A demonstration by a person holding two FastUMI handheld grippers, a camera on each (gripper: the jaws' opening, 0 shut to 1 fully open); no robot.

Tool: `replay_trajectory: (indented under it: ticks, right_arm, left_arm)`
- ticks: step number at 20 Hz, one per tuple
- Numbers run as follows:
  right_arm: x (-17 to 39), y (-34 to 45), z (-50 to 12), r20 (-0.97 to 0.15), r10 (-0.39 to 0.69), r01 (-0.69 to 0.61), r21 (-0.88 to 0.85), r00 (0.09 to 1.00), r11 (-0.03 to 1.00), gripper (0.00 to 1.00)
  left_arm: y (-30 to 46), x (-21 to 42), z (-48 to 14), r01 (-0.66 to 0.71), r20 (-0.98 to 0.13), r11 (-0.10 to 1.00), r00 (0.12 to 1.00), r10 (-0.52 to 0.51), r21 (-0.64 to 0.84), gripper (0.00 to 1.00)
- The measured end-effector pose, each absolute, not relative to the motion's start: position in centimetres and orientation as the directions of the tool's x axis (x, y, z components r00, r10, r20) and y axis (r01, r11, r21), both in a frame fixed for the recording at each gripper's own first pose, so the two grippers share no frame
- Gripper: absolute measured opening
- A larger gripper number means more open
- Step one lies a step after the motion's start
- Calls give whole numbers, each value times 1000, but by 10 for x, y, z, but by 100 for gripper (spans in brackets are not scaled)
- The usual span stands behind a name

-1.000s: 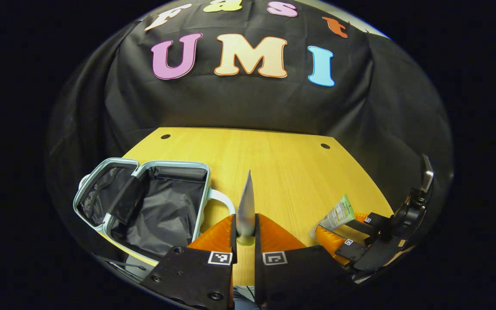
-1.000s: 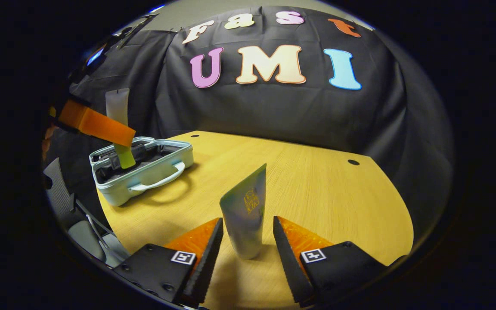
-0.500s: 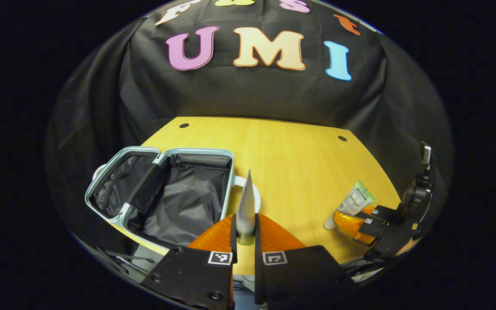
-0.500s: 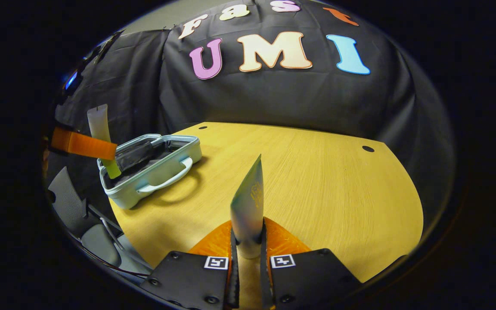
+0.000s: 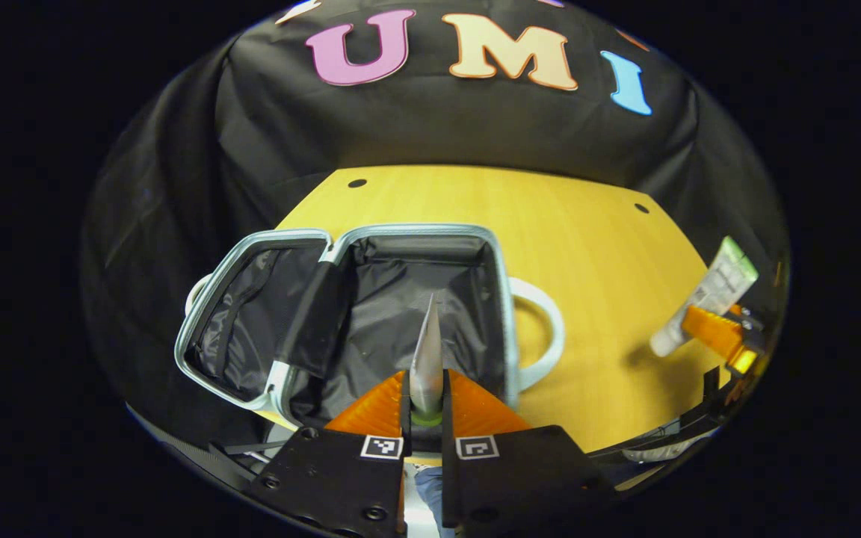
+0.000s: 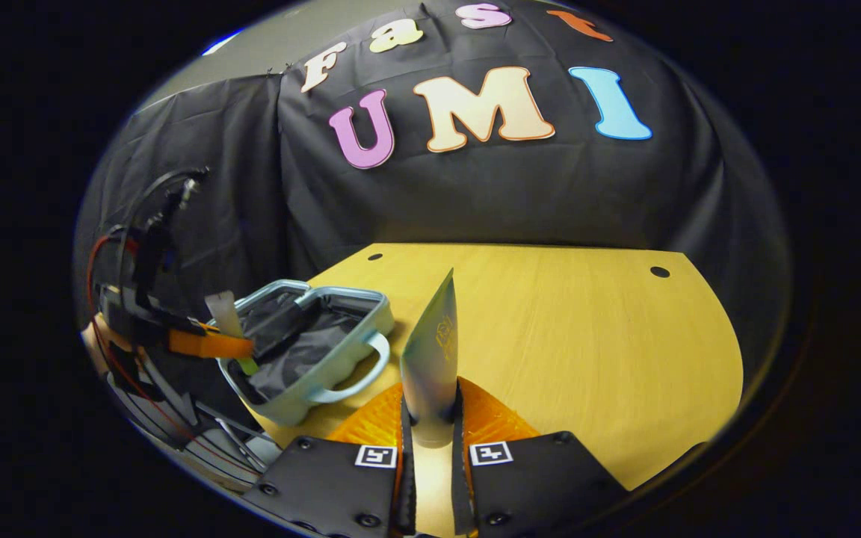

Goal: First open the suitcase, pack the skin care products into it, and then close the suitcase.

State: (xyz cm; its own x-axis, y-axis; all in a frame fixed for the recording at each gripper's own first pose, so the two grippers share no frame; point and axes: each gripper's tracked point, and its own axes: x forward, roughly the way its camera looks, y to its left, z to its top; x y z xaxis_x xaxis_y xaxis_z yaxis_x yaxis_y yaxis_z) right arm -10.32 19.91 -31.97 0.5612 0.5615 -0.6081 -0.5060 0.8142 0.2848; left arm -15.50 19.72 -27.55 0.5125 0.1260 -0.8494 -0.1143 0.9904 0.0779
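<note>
- Where the left gripper [image 5: 424, 407] shows at the bottom of the left gripper view, both fingers clamp a silver tube [image 5: 427, 359] with a green cap; tube points over the open suitcase [image 5: 501, 299]
- Right gripper [image 6: 430, 430]: fingers pressed together on a pale green tube [image 6: 430, 366], held upright above the wooden table [image 6: 587, 351]
- Suitcase lies open at the table's left edge, dark lining exposed, white handle [image 5: 546, 336] toward the table's middle
- Black cloth wall [image 6: 490, 187] behind the table
</note>
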Motion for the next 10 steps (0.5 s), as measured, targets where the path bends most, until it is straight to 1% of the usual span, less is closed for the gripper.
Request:
replay_trajectory:
  ticks: [2, 3, 4, 5, 8, 10]
  right_arm:
    - [-109, 220, -311, -607, 570, -512, 291, 554, 808, 21]
    - [-114, 231, -307, -608, 576, -516, 297, 547, 803, 18]
    - [-117, 242, -304, -608, 582, -522, 301, 539, 798, 21]
    - [-120, 253, -301, -609, 588, -529, 304, 532, 792, 21]
    - [-127, 292, -294, -604, 611, -561, 304, 511, 770, 21]
    - [-133, 320, -292, -600, 634, -578, 321, 488, 750, 21]
  left_arm:
    - [218, -155, -292, -108, -875, 989, 465, 136, 96, 11]
    - [227, -156, -301, -104, -888, 989, 439, 138, 102, 11]
    - [234, -156, -309, -100, -898, 990, 419, 137, 104, 12]
    - [240, -154, -316, -99, -905, 990, 405, 132, 101, 12]
    - [254, -147, -331, -95, -915, 992, 387, 117, 86, 11]
    - [257, -141, -340, -68, -920, 995, 380, 91, 70, 11]
